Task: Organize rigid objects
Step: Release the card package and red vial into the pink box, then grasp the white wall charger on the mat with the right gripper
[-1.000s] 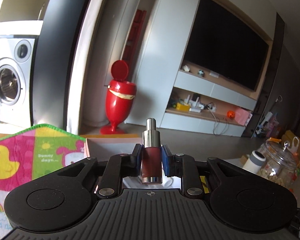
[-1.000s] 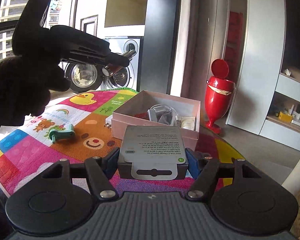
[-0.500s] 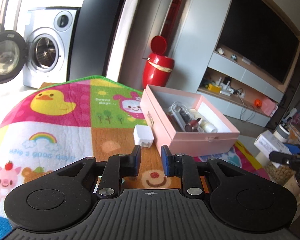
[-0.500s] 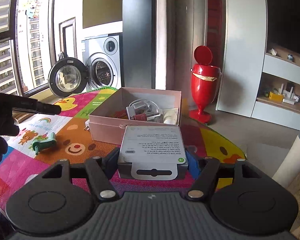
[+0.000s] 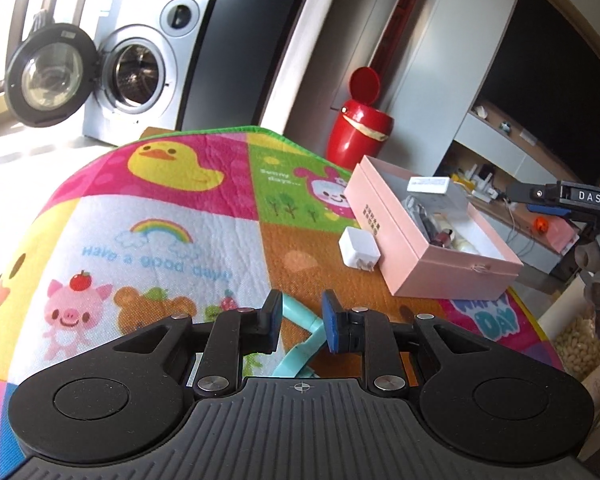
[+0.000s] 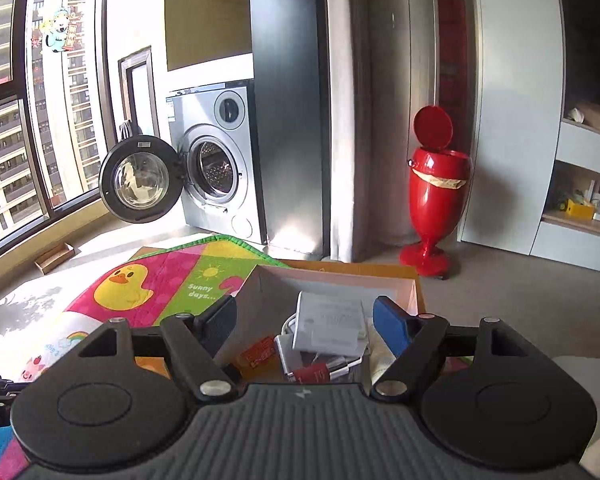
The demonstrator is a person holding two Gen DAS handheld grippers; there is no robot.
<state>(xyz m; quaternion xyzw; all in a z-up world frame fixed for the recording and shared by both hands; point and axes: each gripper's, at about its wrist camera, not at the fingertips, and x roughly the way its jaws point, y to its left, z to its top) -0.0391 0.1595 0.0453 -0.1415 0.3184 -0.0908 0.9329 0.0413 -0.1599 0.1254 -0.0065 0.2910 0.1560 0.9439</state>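
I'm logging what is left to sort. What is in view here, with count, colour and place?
Box: one, pink, open, on the mat's right side.
Cable pack: one, white, in the box on top of the other items.
Charger plug: one, white, on the mat beside the box.
Hook-shaped tool: one, teal, on the mat.
Mat: one, multicoloured.
Bin: one, red, on the floor.
Washing machine: one, silver, door open.
Left gripper: jaws apart around the tool.
Right gripper: jaws opening above the box.
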